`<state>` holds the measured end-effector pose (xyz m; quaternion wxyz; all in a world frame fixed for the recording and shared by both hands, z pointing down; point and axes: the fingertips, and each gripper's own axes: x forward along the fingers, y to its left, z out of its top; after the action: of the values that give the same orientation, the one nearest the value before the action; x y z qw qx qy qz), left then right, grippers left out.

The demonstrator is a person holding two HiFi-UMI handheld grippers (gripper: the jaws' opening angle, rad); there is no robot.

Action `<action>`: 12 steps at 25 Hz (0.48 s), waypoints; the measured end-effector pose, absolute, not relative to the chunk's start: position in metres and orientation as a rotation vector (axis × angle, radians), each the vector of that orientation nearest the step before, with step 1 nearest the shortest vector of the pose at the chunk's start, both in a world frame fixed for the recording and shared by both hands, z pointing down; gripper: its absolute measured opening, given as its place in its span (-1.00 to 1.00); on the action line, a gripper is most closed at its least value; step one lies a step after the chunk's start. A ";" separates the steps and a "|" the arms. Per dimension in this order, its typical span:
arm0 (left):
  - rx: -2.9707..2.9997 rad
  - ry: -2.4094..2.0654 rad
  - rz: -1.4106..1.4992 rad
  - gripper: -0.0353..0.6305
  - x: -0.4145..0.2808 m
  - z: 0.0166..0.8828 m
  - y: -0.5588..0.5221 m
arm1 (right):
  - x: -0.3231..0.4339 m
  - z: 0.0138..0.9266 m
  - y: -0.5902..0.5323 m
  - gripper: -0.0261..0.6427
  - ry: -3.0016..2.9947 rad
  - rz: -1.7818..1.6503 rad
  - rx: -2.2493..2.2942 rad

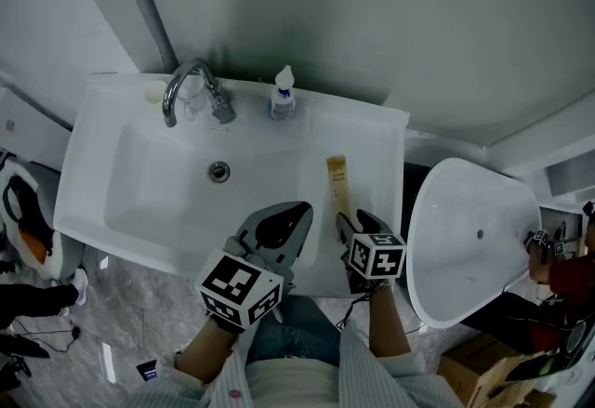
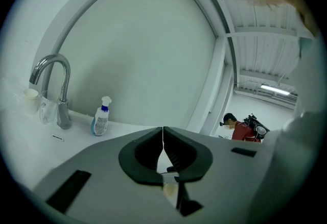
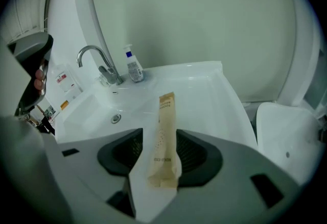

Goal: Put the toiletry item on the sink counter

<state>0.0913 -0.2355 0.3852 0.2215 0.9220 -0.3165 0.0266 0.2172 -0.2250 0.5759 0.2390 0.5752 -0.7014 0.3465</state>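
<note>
The toiletry item is a long tan paper packet [image 1: 337, 181] lying flat on the white sink counter [image 1: 372, 141], right of the basin. My right gripper [image 1: 353, 218] sits at the packet's near end, jaws spread wide. In the right gripper view the packet [image 3: 164, 141] runs between the pads of the right gripper [image 3: 164, 155] with a gap on each side. My left gripper [image 1: 296, 214] hovers over the basin's front right corner. Its left gripper view shows the left gripper [image 2: 163, 139] with tips touching and nothing held.
A chrome faucet [image 1: 191, 85] and a blue-capped spray bottle [image 1: 283, 95] stand at the back of the counter, with a clear glass [image 1: 193, 105] and a small cup [image 1: 153, 95] beside the faucet. A white toilet [image 1: 465, 239] stands right of the counter. A mirror wall rises behind.
</note>
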 end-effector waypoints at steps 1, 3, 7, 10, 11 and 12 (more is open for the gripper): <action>2.553 -0.876 0.071 -0.84 0.091 0.383 -0.235 | 0.216 0.571 -0.226 -0.34 -1.935 0.950 1.577; 2.562 -0.879 0.064 -0.84 0.090 0.377 -0.235 | 0.213 0.559 -0.230 -0.34 -1.964 0.941 1.583; 2.582 -0.880 0.052 -0.84 0.089 0.366 -0.234 | 0.202 0.531 -0.239 -0.34 -2.046 0.917 1.592; 2.603 -0.877 0.053 -0.84 0.088 0.359 -0.232 | 0.194 0.505 -0.244 -0.34 -2.111 0.865 1.598; 2.610 -0.876 0.053 -0.84 0.087 0.356 -0.231 | 0.191 0.495 -0.245 -0.34 -2.134 0.846 1.600; 2.616 -0.876 0.053 -0.84 0.086 0.354 -0.230 | 0.188 0.485 -0.246 -0.34 -2.158 0.828 1.600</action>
<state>0.0865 -0.2304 0.3540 0.1899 0.9308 -0.3116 0.0187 0.1876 -0.2459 0.4853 0.1642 0.5615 -0.7572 0.2904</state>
